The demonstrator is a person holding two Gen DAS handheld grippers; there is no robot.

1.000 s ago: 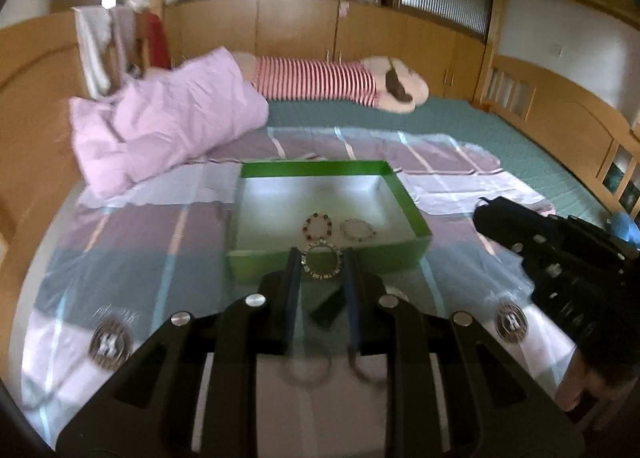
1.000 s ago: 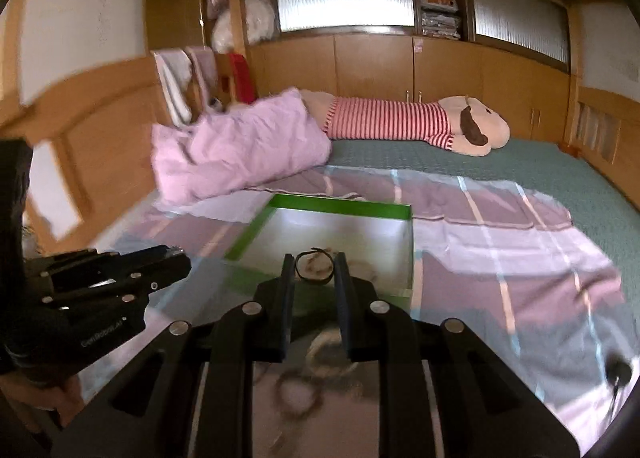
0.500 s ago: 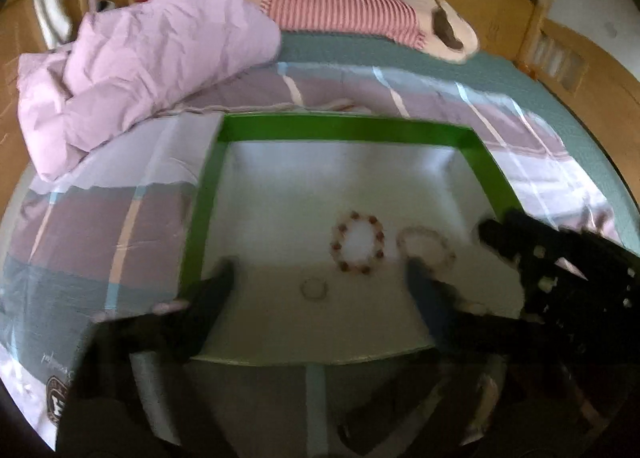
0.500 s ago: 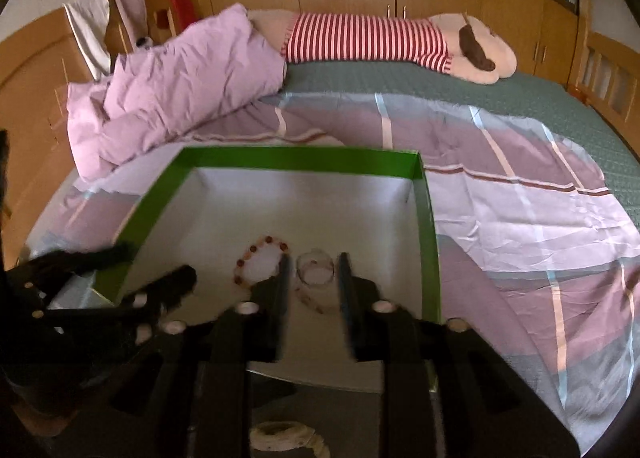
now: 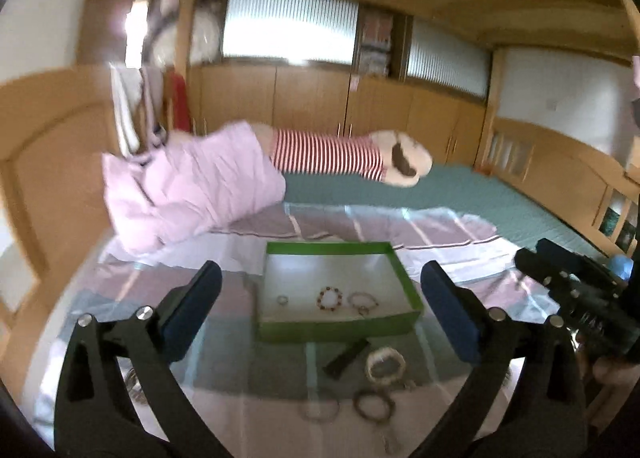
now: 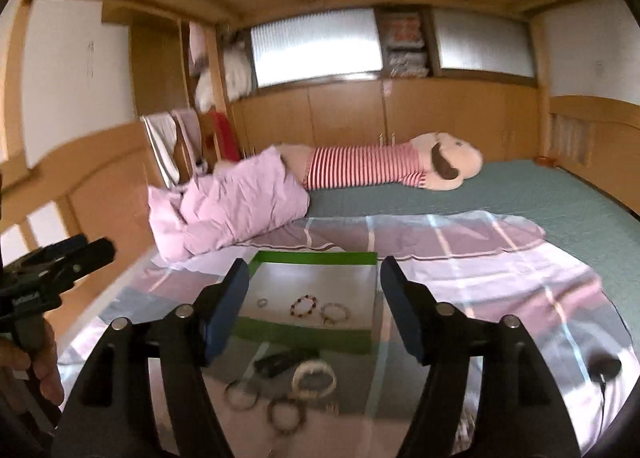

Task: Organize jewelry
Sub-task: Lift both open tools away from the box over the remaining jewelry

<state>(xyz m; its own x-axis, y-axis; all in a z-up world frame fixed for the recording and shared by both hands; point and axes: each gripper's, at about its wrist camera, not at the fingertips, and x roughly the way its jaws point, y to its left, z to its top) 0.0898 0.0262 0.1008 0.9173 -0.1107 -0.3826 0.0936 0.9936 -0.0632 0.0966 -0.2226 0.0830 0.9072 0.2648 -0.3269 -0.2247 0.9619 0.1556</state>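
Three pieces lie in the green box (image 5: 404, 286), both grippers' jaws opening, empty; the left gripper (image 5: 320, 314) and right gripper (image 6: 312, 306) probably next reach the loose bracelets (image 5: 386, 366) nearer.

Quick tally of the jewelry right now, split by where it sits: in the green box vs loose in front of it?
In the green box: 3 (small ring, red bead bracelet, pale bracelet)
Loose in front of it: 3 clearly visible (white chunky bracelet, dark bracelet, thin bangle); anything further is too blurred to count
Total: 6
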